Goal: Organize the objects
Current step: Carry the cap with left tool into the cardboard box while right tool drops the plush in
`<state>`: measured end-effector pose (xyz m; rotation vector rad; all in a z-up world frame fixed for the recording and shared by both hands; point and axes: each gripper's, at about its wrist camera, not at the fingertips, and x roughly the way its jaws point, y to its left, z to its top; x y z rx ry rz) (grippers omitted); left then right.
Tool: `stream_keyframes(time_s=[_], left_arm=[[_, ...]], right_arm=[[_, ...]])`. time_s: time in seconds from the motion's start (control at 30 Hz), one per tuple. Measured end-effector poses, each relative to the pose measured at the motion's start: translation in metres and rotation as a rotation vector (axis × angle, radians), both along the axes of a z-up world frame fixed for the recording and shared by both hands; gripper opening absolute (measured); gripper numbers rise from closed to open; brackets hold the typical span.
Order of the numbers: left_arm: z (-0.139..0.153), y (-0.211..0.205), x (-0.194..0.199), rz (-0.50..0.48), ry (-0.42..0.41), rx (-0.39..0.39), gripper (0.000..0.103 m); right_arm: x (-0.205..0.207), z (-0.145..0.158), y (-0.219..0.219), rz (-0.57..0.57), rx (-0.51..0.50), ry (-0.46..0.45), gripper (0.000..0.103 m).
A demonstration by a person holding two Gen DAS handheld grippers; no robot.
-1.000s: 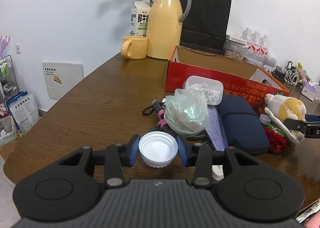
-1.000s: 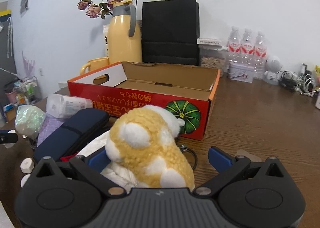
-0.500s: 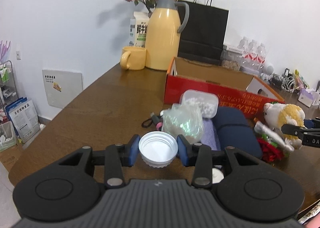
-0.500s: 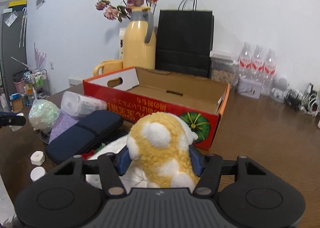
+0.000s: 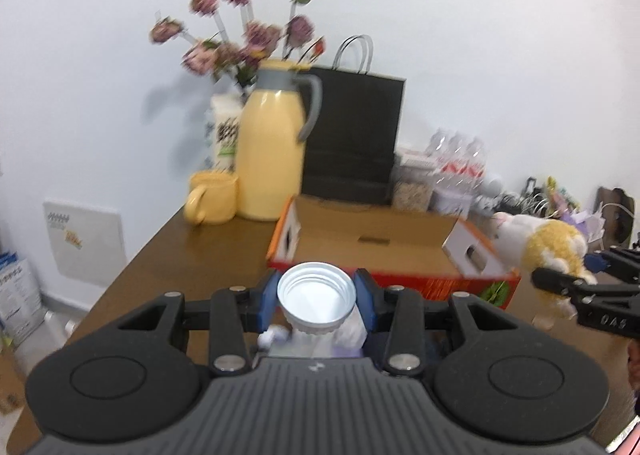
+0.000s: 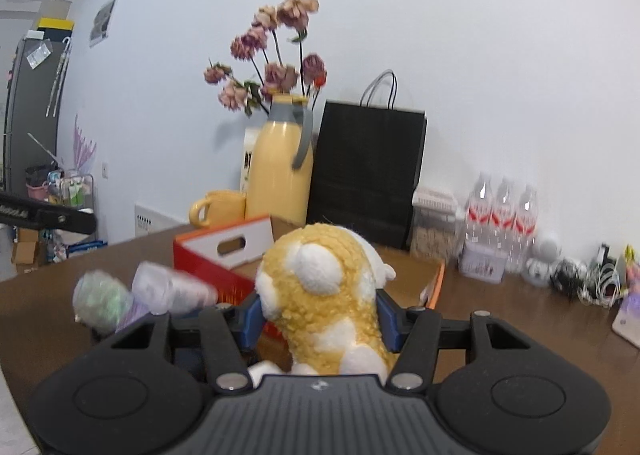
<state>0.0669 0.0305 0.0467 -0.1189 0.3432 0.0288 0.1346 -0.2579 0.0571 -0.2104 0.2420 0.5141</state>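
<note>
Brown wooden table (image 5: 168,255) carries everything; on it sits the open red-and-orange cardboard box with cut-out handles (image 5: 400,239), flaps up and inside bare, so likely the bin for the sorted items. Behind it against the wall: black paper bag (image 5: 352,135), yellow thermos jug with grey handle (image 5: 272,147), yellow mug (image 5: 212,197), none part of the sort as far as I can judge. Yellow-and-white plush toy (image 6: 320,295) sits between the blue pads of the right gripper (image 6: 320,315), jaws closing on its soft body, pads pressing in, toy off the table just before the box's near wall. Small white plastic screw cap (image 5: 316,297), open side to the camera, is clamped by its rim in the left gripper (image 5: 316,295), held above the leftover clutter and in front of the box. Both held high enough to clear the box wall; judged step: carry both over and drop in
</note>
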Motion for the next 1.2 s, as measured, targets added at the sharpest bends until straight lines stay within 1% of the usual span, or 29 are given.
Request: stream_keyframes(time_s=[0.13,0.27,0.33,0.43,0.57,0.7,0.8,0.9,1.0,1.07,1.13,1.2], left_arm=[[0.019,-0.012,0.031,-0.033,-0.038,0.020,0.041],[0.036,-0.026,0.069,-0.048,-0.051,0.044,0.041],[0.042,-0.033,0.089,-0.056,-0.047,0.058,0.041],[0.043,-0.040,0.122,-0.067,-0.013,0.048,0.041],[0.033,-0.052,0.165,-0.055,0.048,0.069,0.041],[0.011,-0.059,0.207,-0.033,0.143,0.084,0.041],[-0.006,-0.061,0.231,-0.016,0.211,0.088,0.041],[-0.020,-0.064,0.250,0.002,0.267,0.098,0.041],[-0.029,-0.066,0.259,0.004,0.291,0.112,0.041],[-0.033,-0.065,0.260,0.005,0.300,0.106,0.042],[-0.036,-0.066,0.259,0.000,0.307,0.095,0.055],[-0.036,-0.066,0.255,-0.001,0.284,0.086,0.097]], right_arm=[[0.018,0.015,0.010,0.003,0.012,-0.040,0.055],[0.043,0.025,0.023,0.001,0.030,-0.068,0.055],[0.057,0.029,0.031,-0.004,0.042,-0.076,0.055],[0.084,0.029,0.044,-0.018,0.053,-0.064,0.055],[0.120,0.015,0.058,-0.044,0.060,-0.015,0.055],[0.147,-0.007,0.067,-0.082,0.049,0.030,0.055],[0.161,-0.023,0.067,-0.111,0.032,0.053,0.055],[0.166,-0.036,0.069,-0.134,-0.006,0.054,0.056],[0.170,-0.040,0.066,-0.129,-0.008,0.090,0.058],[0.172,-0.042,0.063,-0.118,-0.003,0.114,0.061],[0.172,-0.043,0.061,-0.105,0.011,0.127,0.062],[0.170,-0.042,0.060,-0.108,0.014,0.129,0.080]])
